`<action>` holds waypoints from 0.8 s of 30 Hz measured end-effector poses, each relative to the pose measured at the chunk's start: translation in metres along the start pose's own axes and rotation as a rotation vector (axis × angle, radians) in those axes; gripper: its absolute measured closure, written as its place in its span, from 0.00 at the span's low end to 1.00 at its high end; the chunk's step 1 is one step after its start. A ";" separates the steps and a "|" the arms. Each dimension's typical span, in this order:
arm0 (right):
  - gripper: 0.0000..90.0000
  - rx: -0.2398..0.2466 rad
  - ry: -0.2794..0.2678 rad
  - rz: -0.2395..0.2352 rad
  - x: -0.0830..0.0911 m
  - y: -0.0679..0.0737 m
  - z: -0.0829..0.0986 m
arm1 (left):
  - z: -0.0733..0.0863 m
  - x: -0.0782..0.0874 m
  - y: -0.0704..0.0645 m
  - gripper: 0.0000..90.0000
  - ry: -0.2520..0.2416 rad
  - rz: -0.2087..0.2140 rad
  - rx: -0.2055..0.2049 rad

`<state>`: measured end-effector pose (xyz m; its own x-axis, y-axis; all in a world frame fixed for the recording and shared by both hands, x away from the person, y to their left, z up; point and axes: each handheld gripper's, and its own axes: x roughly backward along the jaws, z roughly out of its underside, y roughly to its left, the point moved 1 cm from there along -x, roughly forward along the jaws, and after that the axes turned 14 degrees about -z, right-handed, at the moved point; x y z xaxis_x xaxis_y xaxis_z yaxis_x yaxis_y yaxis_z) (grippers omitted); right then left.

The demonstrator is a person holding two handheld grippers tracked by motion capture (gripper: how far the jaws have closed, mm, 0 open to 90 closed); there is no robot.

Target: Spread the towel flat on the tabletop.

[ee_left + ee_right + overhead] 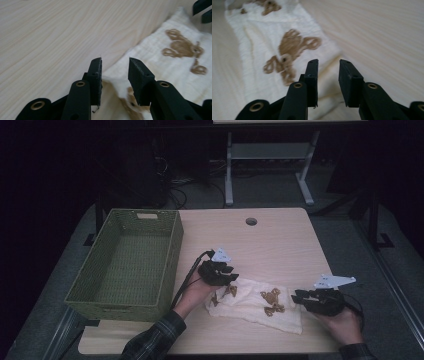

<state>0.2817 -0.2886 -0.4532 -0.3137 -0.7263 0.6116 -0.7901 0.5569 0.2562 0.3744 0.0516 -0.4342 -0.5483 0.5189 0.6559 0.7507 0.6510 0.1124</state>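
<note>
Dark floor and cabling surround the pale wooden table [280, 235] where I'm working, with a green woven basket [127, 265] standing empty along its left edge. Lying flat near my side of the table is a white cloth [250, 307] printed with brown bear figures, stretched between my two tools. My left gripper [231, 279] sits at the cloth's left end, its jaws parted by a narrow gap with nothing pinched between them; in the left gripper view the cloth's edge [117, 72] lies right under and ahead of the tips. My right gripper [296, 297] is at the cloth's right end, its jaws likewise a little apart and empty, and in the right gripper view the cloth's near corner [329, 62] runs just in front of them. I judge this to be the reach before a two-handed grasp, with folding the cloth or carrying it to the basket as the likely aim. Next, each tool should dip until one jaw slides beneath the fabric edge, then close on it. Both ends ought to lift together so the cloth doesn't drag or bunch.
</note>
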 end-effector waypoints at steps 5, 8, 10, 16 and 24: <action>0.76 -0.027 -0.034 0.057 0.009 -0.014 0.003 | 0.007 -0.022 0.005 0.66 0.048 -0.001 0.004; 0.76 -0.032 -0.029 0.065 0.010 -0.015 0.005 | 0.009 -0.027 0.004 0.64 0.063 -0.002 0.010; 0.76 -0.025 -0.021 0.073 0.010 -0.016 0.006 | 0.012 -0.032 0.002 0.63 0.079 -0.009 -0.002; 0.73 -0.025 -0.023 0.080 0.010 -0.017 0.006 | 0.018 -0.041 0.000 0.62 0.099 -0.010 -0.012; 0.73 -0.046 -0.048 0.109 0.014 -0.026 0.005 | 0.016 -0.036 0.001 0.94 0.075 -0.011 -0.031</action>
<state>0.2952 -0.3156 -0.4548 -0.4219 -0.6786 0.6012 -0.7251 0.6506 0.2255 0.3891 0.0419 -0.4695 -0.5282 0.4684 0.7082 0.7564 0.6385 0.1420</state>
